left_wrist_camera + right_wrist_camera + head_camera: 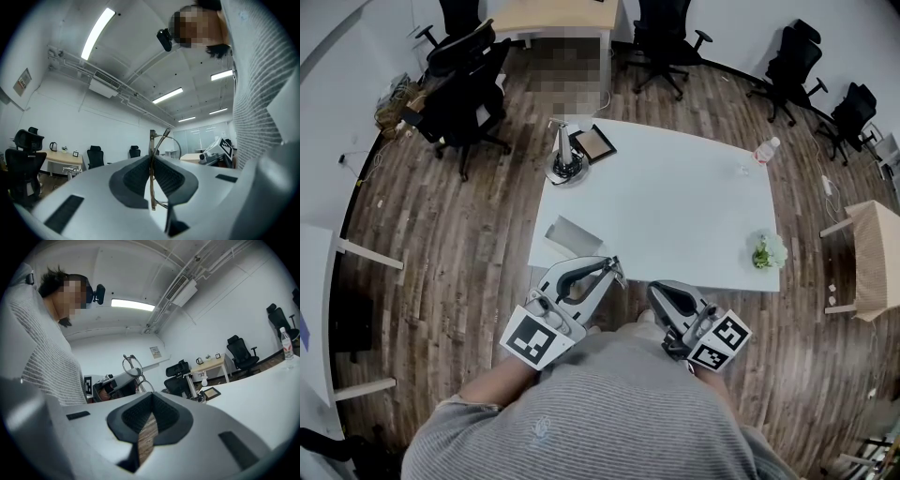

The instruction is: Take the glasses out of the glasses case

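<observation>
Grey striped knit covers the person's shoulders at the near edge of the head view, with both grippers held just beyond the chest, over the near edge of the white table [675, 202]. Left gripper [614, 267]: jaws clamped on the thin metal frame of the glasses [151, 140], which stand upright between the pads, clear of the table and out of the case. The right gripper view confirms the glasses [132, 365] raised in that gripper. Right gripper [656, 291]: jaws drawn to a narrow slit, nothing between them; wood flooring shows through the gap. Grey glasses case [572, 234] lies on the near left of the table, just beyond the left gripper. Further off on the table: a small plant [766, 251] at the right, a picture frame [595, 142] at the far left corner, a bottle [766, 150] at the far right corner.
</observation>
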### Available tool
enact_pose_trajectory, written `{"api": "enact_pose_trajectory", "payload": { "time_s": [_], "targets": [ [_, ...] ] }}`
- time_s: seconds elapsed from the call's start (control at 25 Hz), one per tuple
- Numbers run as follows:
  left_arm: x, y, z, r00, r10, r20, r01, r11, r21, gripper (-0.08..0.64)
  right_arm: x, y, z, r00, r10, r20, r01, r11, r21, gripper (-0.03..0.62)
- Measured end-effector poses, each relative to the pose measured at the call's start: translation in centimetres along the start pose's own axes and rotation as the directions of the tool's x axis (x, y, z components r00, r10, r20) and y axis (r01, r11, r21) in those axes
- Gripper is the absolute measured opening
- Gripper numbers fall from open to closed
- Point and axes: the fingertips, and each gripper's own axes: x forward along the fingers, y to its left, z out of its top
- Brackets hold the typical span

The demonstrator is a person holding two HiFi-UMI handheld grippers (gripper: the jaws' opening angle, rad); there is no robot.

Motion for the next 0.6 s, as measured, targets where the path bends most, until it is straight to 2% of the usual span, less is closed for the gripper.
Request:
{"api": "enact_pose_trajectory", "payload": {
  "time_s": [0.6],
  "targets": [
    [-1.1, 1.3, 0.0, 0.999, 0.033, 0.002, -0.033, 0.999, -0.018, 0.035, 2.0, 0.1, -0.2, 0.999, 0.019, -0.043, -0.019, 1.0, -0.003, 0.014]
  ]
}}
